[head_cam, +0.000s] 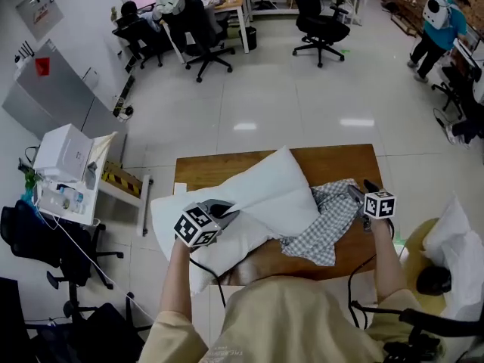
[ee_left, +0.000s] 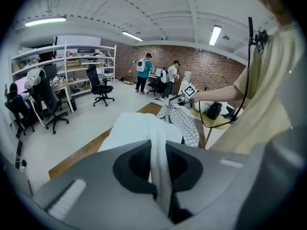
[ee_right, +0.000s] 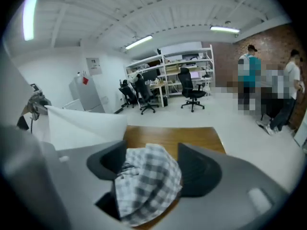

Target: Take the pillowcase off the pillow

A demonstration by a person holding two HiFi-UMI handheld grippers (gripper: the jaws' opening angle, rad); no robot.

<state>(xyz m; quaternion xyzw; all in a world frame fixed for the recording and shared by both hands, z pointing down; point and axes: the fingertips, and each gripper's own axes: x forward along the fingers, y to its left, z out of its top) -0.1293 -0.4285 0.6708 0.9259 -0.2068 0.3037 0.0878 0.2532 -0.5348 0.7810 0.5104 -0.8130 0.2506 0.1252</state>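
Observation:
A white pillow point(head_cam: 249, 203) lies across the wooden table point(head_cam: 333, 161). My left gripper point(head_cam: 227, 216) is at its near left end, shut on a pinched fold of the white pillow point(ee_left: 158, 143) that runs up between the jaws. A grey-and-white checked pillowcase point(head_cam: 325, 221) lies crumpled on the table to the right of the pillow, off it. My right gripper point(head_cam: 355, 195) is at the pillowcase's right edge. In the right gripper view the checked pillowcase point(ee_right: 146, 181) bunches loosely between the spread jaws of my right gripper point(ee_right: 151, 159), which is open.
A white cart point(head_cam: 68, 172) stands left of the table. More white pillows point(head_cam: 457, 240) sit at the right beside a dark bag point(head_cam: 435, 278). Office chairs point(head_cam: 321, 21) and desks stand across the floor, and a person point(head_cam: 439, 21) stands at the far right.

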